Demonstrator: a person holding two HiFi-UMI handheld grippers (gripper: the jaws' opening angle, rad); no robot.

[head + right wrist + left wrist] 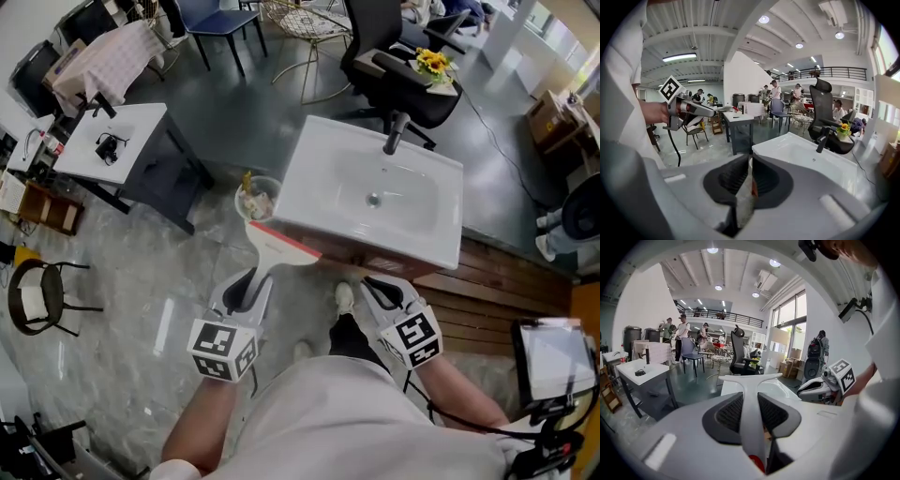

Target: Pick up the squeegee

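Note:
My left gripper (253,283) is shut on the white handle of the squeegee (274,246). Its wide head with a red blade edge points toward the front left corner of the white sink (319,159). In the left gripper view the squeegee handle (752,413) runs up between the dark pads (729,413) to the T-shaped head. My right gripper (377,287) hangs just in front of the sink's front edge, apart from the squeegee. Its jaws stand together with only a thin slit between them and nothing held (747,183).
A black faucet (396,131) stands at the sink's back edge. A clear cup (258,199) with small items sits beside the sink's left side. A white table (112,141) is at the left, a black office chair (394,56) behind the sink, a tablet (553,361) at the right.

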